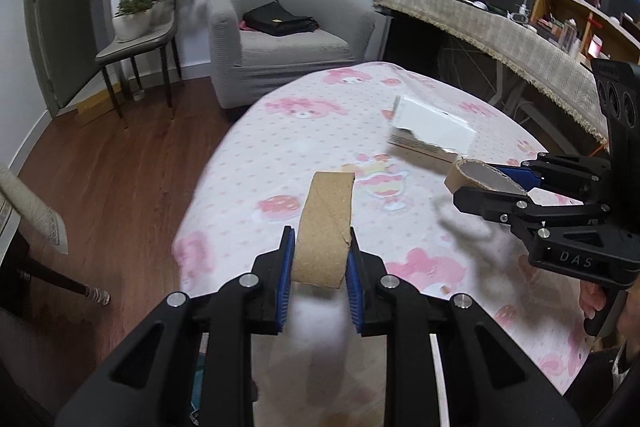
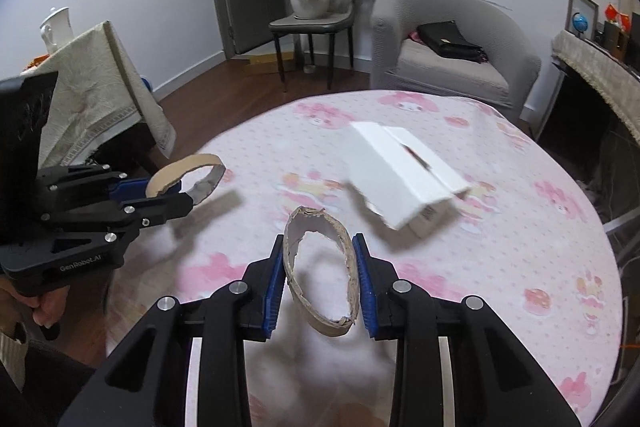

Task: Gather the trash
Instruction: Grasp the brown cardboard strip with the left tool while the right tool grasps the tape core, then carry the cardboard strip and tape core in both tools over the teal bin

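Observation:
My left gripper (image 1: 320, 259) is shut on a brown cardboard ring (image 1: 326, 227) and holds it above the round table with the pink patterned cloth (image 1: 248, 187). It also shows in the right wrist view (image 2: 176, 195) with its ring (image 2: 188, 175). My right gripper (image 2: 318, 271) is shut on a second torn cardboard ring (image 2: 320, 267), also held above the table. It shows in the left wrist view (image 1: 480, 183) with its ring (image 1: 476, 177). A torn white cardboard box (image 2: 404, 175) lies on the table beyond both grippers, also in the left wrist view (image 1: 430, 129).
A grey armchair (image 1: 280, 35) with a black bag stands behind the table. A chair with potted plants (image 1: 136, 27) stands by the wall. A cloth-covered desk (image 1: 500, 27) runs along the right. A covered side table (image 2: 100, 95) stands at the left.

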`<state>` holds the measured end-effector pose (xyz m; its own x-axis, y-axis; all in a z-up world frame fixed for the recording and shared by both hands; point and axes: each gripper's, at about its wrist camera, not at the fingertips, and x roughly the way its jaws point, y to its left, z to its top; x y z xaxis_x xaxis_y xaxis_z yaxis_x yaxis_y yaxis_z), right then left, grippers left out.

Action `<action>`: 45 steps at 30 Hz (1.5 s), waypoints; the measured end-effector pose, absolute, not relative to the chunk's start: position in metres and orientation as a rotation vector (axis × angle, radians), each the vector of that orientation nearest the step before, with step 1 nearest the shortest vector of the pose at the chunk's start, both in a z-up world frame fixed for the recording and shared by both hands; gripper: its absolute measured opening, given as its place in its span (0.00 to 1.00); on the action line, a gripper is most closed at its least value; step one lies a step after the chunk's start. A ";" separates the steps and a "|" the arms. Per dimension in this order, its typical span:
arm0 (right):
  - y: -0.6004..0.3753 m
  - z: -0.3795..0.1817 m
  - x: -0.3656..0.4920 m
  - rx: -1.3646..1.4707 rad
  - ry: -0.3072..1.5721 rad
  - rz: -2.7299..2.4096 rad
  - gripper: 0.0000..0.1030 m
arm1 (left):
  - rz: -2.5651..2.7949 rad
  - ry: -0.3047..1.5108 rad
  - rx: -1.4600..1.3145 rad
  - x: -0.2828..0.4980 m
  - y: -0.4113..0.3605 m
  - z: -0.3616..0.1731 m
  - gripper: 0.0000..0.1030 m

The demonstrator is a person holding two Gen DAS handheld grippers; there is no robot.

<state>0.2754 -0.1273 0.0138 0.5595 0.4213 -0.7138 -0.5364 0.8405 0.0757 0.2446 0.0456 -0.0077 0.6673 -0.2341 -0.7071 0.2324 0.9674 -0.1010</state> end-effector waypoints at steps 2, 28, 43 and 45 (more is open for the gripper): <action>-0.118 0.016 0.274 -0.153 0.795 0.586 0.32 | -0.243 0.796 -0.015 0.241 0.057 -0.007 0.25; 0.024 0.022 0.239 -0.196 0.776 0.806 0.32 | -0.017 0.902 -0.134 0.168 0.197 -0.040 0.25; 0.090 0.005 0.223 -0.251 0.821 0.872 0.32 | -0.023 1.098 -0.136 0.141 0.222 -0.094 0.25; 0.097 0.002 0.222 -0.257 0.828 0.876 0.32 | -0.019 1.123 -0.136 0.138 0.225 -0.101 0.25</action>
